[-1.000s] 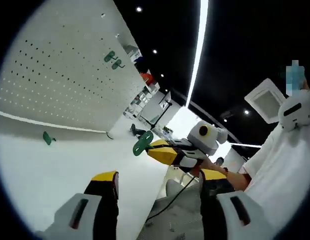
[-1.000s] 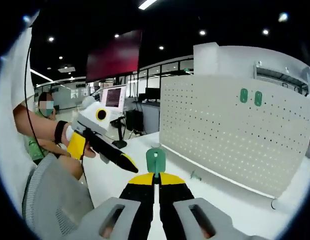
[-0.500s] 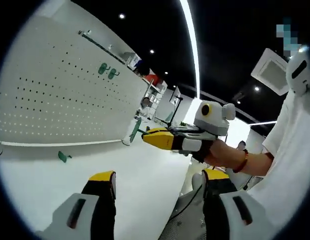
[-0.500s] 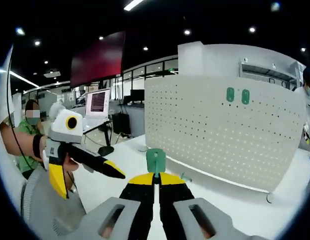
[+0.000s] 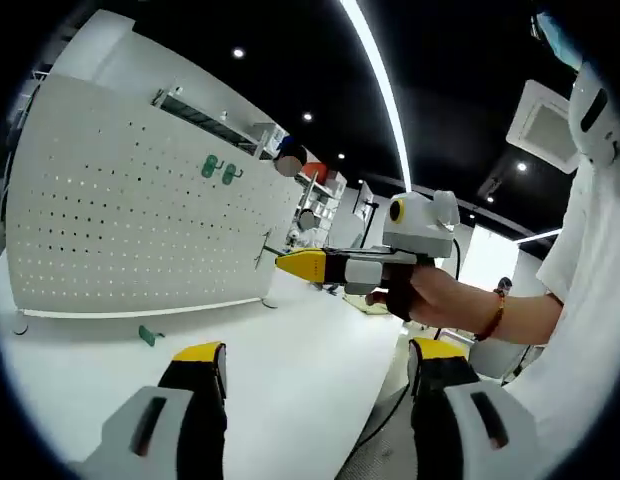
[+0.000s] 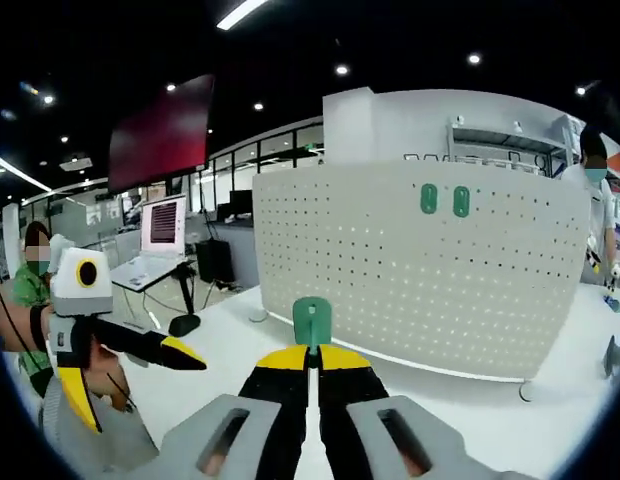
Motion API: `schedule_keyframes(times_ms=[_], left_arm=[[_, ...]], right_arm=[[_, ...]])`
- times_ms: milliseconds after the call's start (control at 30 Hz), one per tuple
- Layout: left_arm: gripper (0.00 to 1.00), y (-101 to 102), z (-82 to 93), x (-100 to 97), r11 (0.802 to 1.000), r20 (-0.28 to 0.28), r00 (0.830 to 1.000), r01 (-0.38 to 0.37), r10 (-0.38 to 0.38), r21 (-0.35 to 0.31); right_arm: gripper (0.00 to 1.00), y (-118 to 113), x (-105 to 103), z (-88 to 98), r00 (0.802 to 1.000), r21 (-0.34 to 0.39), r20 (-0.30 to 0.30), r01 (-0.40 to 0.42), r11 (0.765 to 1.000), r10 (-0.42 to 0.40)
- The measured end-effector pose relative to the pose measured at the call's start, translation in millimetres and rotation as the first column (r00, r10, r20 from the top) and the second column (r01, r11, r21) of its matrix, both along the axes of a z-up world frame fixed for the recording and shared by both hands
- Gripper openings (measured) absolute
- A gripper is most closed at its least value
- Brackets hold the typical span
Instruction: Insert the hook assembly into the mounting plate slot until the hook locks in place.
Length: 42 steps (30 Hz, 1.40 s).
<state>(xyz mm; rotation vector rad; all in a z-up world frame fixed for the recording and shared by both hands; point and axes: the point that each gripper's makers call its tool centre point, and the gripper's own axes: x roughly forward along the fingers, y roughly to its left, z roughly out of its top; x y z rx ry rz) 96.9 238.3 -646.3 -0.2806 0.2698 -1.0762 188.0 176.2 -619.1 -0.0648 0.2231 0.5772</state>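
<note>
Now the right claw [image 6: 311,362] pinches the hook [image 6: 312,322] — upright, toward the pegboard [image 6: 420,270].

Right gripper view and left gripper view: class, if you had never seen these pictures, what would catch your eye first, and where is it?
Most striking is the big white pegboard standing upright on the white table, with two green hooks hung side by side near its top. Next, the right gripper pinches a green hook upright in its closed yellow-tipped jaws. A loose green hook piece lies on the table by the board's foot.
</note>
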Motion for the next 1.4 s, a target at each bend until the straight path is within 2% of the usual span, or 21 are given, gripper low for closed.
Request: schedule_keyframes(times_ms=[133,233,500,833,1000,1100,1400], left_arm=[[0.8,5,-0.3,4.5,0.999,0.044,0.998,-0.04,0.039,0.024],[0.81,8,-2.6,6.2,0.998,0.035,0.998,-0.054,0.053,0.031],[0.87,19,1.0,9.5,0.991,0.108,0.989,-0.111,0.104,0.067],[0.9,26,-4.8,9.3,0.987,0.117,0.985,-0.14,0.13,0.078],[0.92,32,-9.9,9.8,0.977,0.168,0.975,-0.167,0.145,0.131],[0.95,33,-5.4,8.8,0.98,0.186,0.971,-0.17,0.149,0.105],[0.94,31,-8.2,5.2,0.982,0.184,0.974,-0.157,0.135,0.108]], right_arm=[[0.01,-4,9,7.0,0.999,0.013,0.003,0.036,0.999,-0.036],[0.01,-5,14,10.5,0.999,0.018,0.003,0.051,0.999,-0.051],[0.01,-5,26,16.4,0.996,0.031,-0.001,0.093,0.995,-0.093],[0.01,-7,45,29.6,0.988,0.068,0.001,0.152,0.986,-0.152],[0.01,-6,52,32.1,0.985,0.08,-0.001,0.17,0.982,-0.17],[0.01,-6,58,32.8,0.983,0.081,-0.009,0.183,0.98,-0.183],[0.01,-5,75,42.0,0.976,0.104,-0.016,0.22,0.97,-0.219]])
